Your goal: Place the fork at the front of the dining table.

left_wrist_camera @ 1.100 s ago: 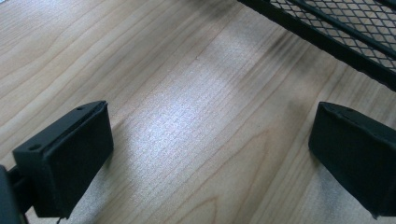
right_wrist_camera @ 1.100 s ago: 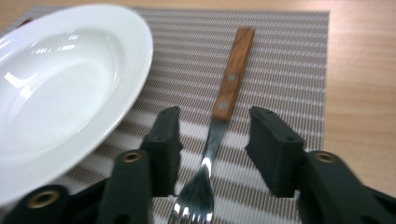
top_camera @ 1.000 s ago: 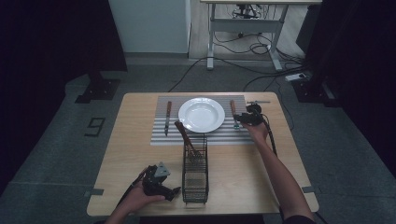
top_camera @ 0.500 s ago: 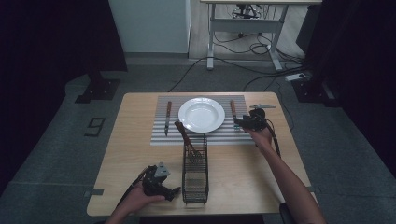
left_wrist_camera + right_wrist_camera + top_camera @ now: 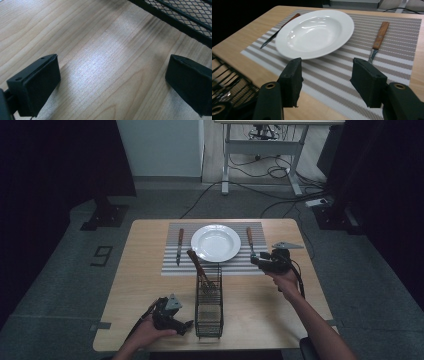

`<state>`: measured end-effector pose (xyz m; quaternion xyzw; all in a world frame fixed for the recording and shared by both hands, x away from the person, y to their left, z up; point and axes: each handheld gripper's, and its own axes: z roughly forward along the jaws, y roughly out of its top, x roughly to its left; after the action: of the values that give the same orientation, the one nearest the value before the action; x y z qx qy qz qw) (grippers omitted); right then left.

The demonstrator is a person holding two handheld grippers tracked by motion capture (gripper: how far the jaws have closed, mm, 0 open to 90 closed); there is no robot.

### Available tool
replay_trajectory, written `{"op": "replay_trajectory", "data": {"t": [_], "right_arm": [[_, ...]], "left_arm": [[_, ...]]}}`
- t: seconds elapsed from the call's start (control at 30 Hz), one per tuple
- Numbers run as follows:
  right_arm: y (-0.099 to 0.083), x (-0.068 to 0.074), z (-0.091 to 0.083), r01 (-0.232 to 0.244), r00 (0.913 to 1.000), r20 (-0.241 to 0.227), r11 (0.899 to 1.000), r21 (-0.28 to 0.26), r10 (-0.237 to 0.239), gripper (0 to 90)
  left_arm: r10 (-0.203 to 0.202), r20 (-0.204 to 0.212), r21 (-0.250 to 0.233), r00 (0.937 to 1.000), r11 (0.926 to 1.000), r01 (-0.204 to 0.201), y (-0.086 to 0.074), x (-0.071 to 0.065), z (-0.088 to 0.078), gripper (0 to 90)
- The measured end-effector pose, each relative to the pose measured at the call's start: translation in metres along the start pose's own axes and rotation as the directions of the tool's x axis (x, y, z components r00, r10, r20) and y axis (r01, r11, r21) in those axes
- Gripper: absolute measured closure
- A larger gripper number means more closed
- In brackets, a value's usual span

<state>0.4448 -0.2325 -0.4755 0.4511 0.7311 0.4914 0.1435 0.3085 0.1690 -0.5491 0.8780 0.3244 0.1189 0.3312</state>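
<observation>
Right gripper (image 5: 325,75): blunt black block jaws stand apart with nothing between them, having just been opening; it hangs over the front edge of the placemat.
Fork (image 5: 378,40): wooden handle, thin metal neck; lies flat on the placemat at 1 o'clock from the right jaws, its tines hidden behind the right jaw.
Placemat (image 5: 387,65): woven, ribbed, grey and white stripes, rectangular.
Plate (image 5: 315,32): glossy white, round, deep, at 11 o'clock from the right jaws, on the placemat.
Knife (image 5: 279,30): wooden handle, dark narrow blade, beyond the plate at 10 o'clock.
Left gripper (image 5: 112,82): matte black jaws spread wide and empty, low over bare wood.
Cutlery basket (image 5: 180,12): black wire mesh, rectangular, at 1 o'clock from the left jaws; a wooden-handled utensil (image 5: 197,265) leans out of it.
Table (image 5: 82,37): pale wood, wavy grain.
</observation>
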Motion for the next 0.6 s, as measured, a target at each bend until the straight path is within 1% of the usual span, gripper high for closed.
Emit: {"op": "replay_trajectory", "data": {"t": [0.23,0.4,0.53,0.57,0.6], "right_arm": [[-0.013,0.015,-0.022,0.025,0.9989,-0.039,1.000,0.002,-0.025,40.8],[-0.024,0.028,-0.033,0.056,0.9961,-0.069,0.998,0.004,-0.056,39.7],[-0.035,0.037,-0.039,0.066,0.9926,-0.104,0.997,0.028,-0.063,39.4],[-0.039,0.040,-0.039,0.073,0.9913,-0.112,0.997,0.037,-0.069,39.4],[-0.047,0.044,-0.038,0.090,0.9891,-0.122,0.994,0.059,-0.082,39.4]], "left_arm": [[0.000,0.001,0.000,1.0000,1.0000,0.000,0.000,0.000,0.000,0.0],[0.000,0.000,0.000,1.0000,1.0000,0.000,0.000,0.000,0.000,0.0],[0.000,0.000,0.000,1.0000,1.0000,0.000,0.000,0.000,0.000,0.0],[0.000,0.000,0.000,1.0000,1.0000,0.000,0.000,0.000,0.000,0.0],[0.000,0.001,0.000,1.0000,1.0000,0.000,0.000,0.000,0.000,0.0]]}}
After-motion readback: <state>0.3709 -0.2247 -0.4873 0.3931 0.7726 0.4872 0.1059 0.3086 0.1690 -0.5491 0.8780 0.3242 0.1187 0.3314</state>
